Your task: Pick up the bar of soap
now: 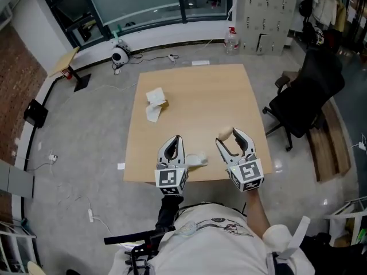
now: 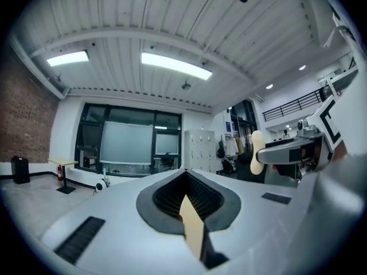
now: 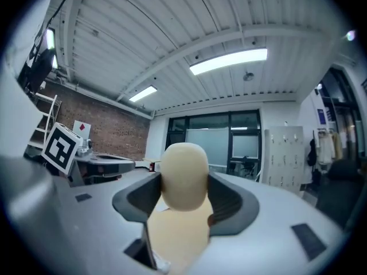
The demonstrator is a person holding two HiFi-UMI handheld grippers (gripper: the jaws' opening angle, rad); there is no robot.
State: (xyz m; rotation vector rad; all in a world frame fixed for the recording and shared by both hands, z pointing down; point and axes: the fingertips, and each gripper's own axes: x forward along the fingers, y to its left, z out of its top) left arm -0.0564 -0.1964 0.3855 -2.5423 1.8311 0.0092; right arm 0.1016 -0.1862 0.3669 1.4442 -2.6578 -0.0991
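Observation:
The cream, oval bar of soap (image 3: 183,179) is clamped between the jaws of my right gripper (image 3: 184,195), with its rounded end sticking out past the tips. In the head view the soap (image 1: 225,133) shows at the tip of the right gripper (image 1: 230,135), raised over the front right of the wooden table (image 1: 195,90). My left gripper (image 1: 176,138) is beside it at the left, its jaws closed together with nothing between them. The left gripper view shows the left gripper (image 2: 186,173) pointing up towards the ceiling, with the soap (image 2: 256,152) off to the right.
A crumpled white wrapper (image 1: 196,160) lies on the table between the grippers, near the front edge. More crumpled white paper and a small brown box (image 1: 155,103) lie at the table's left. A black office chair (image 1: 309,93) stands to the right.

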